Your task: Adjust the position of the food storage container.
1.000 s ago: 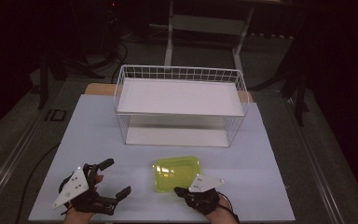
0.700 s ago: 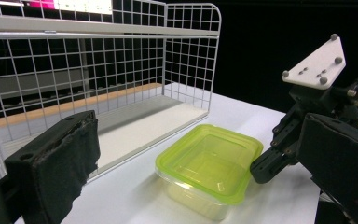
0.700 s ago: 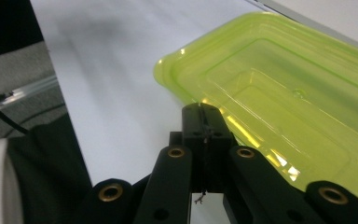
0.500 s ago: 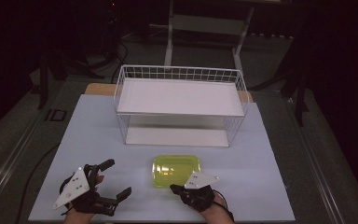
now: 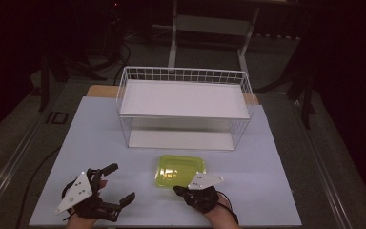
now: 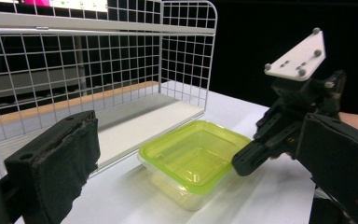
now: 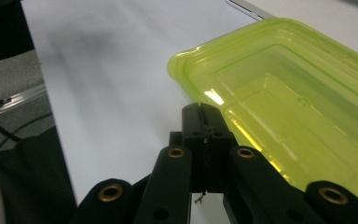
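A clear box with a yellow-green lid (image 5: 180, 170) lies flat on the pale table, just in front of the white wire rack (image 5: 124, 95). My right gripper (image 5: 177, 189) is shut, its jaws pressed together with nothing between them. Its tip (image 7: 203, 112) touches the near rim of the lid (image 7: 279, 93). My left gripper (image 5: 122, 182) rests at the near left, open wide and holding nothing. In the left gripper view its two pads (image 6: 56, 163) frame the box (image 6: 191, 158), which lies well ahead of them, and the right gripper (image 6: 244, 161) meets the box's rim.
The wire rack (image 6: 186, 56) has a white shelf on top and a white board (image 5: 181, 140) at its base, open toward me. The table mat (image 5: 276, 181) ends near my hands. Dark floor, cables and stand legs surround the table.
The box has turned from an angled pose to square and slid a little toward the rack, with the shut right gripper following at its rim. The left gripper has stayed put.
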Motion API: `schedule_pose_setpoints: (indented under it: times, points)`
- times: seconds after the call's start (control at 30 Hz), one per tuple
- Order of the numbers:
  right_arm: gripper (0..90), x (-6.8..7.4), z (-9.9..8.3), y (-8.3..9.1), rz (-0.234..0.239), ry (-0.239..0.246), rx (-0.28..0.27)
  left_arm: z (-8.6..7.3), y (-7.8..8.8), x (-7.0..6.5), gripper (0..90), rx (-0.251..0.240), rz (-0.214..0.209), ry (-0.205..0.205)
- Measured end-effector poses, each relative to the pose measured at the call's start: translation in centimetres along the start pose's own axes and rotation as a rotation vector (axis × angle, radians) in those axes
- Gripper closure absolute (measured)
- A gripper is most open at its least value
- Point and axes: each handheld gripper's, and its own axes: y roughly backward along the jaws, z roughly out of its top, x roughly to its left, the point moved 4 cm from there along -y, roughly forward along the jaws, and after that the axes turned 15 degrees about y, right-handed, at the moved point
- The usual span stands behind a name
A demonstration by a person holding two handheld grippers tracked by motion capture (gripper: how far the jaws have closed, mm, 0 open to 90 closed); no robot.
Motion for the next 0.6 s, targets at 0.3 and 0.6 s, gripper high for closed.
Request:
schedule_pose_setpoints:
  times: [0.3,0.6]
  points:
    - [90.0,-1.3,-1.8,1.6,-0.037,-0.052,0.033,0.0,-0.1,0.0,0.3,0.002,0.002,0.002]
    - [87.5,-1.3,-1.7,2.4,-0.041,-0.057,0.017,-0.3,-0.3,0.1,0.3,0.019,-0.001,0.012]
